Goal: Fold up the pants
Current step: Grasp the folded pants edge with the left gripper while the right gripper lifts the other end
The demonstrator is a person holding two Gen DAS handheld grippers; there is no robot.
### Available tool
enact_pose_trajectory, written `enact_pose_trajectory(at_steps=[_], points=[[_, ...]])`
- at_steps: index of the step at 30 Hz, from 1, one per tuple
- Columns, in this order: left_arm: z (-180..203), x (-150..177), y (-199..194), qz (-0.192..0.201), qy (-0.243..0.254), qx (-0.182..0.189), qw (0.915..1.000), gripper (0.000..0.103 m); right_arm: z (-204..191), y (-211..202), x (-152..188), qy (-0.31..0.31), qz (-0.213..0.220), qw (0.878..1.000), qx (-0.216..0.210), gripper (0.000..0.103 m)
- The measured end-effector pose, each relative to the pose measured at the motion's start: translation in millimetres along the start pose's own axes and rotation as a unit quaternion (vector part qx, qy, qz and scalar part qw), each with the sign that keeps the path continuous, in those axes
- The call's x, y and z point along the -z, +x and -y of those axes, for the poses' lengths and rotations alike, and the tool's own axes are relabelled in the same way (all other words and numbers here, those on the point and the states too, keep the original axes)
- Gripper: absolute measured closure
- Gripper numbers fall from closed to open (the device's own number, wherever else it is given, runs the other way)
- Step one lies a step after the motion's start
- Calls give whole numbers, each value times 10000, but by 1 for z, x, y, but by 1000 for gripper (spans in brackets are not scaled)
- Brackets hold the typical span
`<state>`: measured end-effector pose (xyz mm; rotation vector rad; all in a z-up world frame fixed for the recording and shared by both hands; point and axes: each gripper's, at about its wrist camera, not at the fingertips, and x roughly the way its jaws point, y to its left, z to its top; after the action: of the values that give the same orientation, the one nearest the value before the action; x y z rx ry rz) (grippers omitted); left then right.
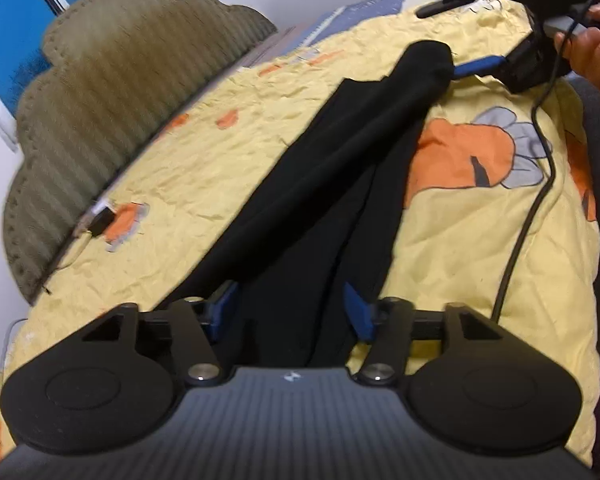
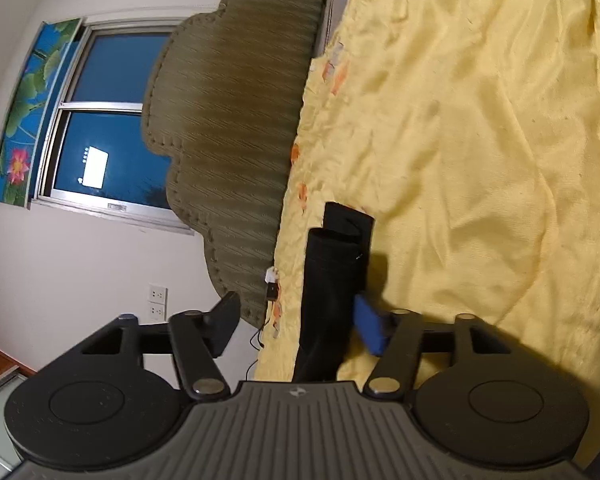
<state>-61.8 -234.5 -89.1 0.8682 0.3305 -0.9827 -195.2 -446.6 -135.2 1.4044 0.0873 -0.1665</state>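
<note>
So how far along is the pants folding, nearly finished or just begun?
Early on, I'd say. Done: the black fabric pants lie in a long narrow strip on the yellow carrot-print bedspread, legs apparently stacked lengthwise. In hand: nothing gripped; the left tongs stand open astride one end, the right tongs open at the other. Left: folding the strip end to end, since it is still full length.

The near end of the black pants (image 1: pixel 320 208) slips under the left gripper (image 1: pixel 290 312) body, out of sight. The hand (image 1: pixel 592 52) on the right gripper (image 1: pixel 476 36) is cut off by the frame edge. The headboard (image 1: pixel 112 112) smears into blur.
</note>
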Motion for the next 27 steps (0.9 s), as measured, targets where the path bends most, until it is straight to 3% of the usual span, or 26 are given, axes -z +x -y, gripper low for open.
enact_pose_trajectory(at_steps=[1, 2, 3, 4, 5, 6, 10, 14, 18, 21, 24, 27], points=[[-1, -1, 2, -8, -76, 96, 9999, 66, -4, 2, -1, -143, 4, 9998, 105, 40], [-1, -1, 3, -11, -125, 171, 9998, 77, -8, 5, -2, -323, 14, 9993, 168, 41], [-2, -2, 4, -23, -164, 255, 9995, 88, -12, 8, -3, -511, 42, 9984, 224, 52], [-2, -2, 6, -36, -192, 296, 9994, 91, -16, 12, -4, -645, 69, 9973, 346, 64], [-1, -2, 6, -39, -207, 293, 9993, 93, -18, 19, -6, -733, 26, 9960, 516, 88], [-1, -2, 6, -27, -211, 278, 9994, 94, -19, 26, -8, -768, -49, 9950, 634, 95], [-5, -3, -1, 106, -268, 130, 9995, 97, -32, 33, -13, -887, 14, 9946, 547, 97], [-15, -6, -12, 310, -479, -77, 9983, 97, -67, 47, -22, -989, -16, 9951, -81, 97], [-14, -7, -22, 431, -477, -27, 9979, 97, -98, 56, -29, -1201, -31, 9909, -615, 97], [-4, 0, -22, 296, -288, 201, 9989, 97, -90, 54, -28, -1479, 108, 9888, -161, 97], [-1, 8, -20, 169, -304, 405, 9986, 97, -51, 51, -27, -1238, -19, 9876, 960, 97], [-7, 9, -19, 114, -408, 538, 9977, 98, -19, 45, -25, -883, -276, 9880, 1240, 101]])
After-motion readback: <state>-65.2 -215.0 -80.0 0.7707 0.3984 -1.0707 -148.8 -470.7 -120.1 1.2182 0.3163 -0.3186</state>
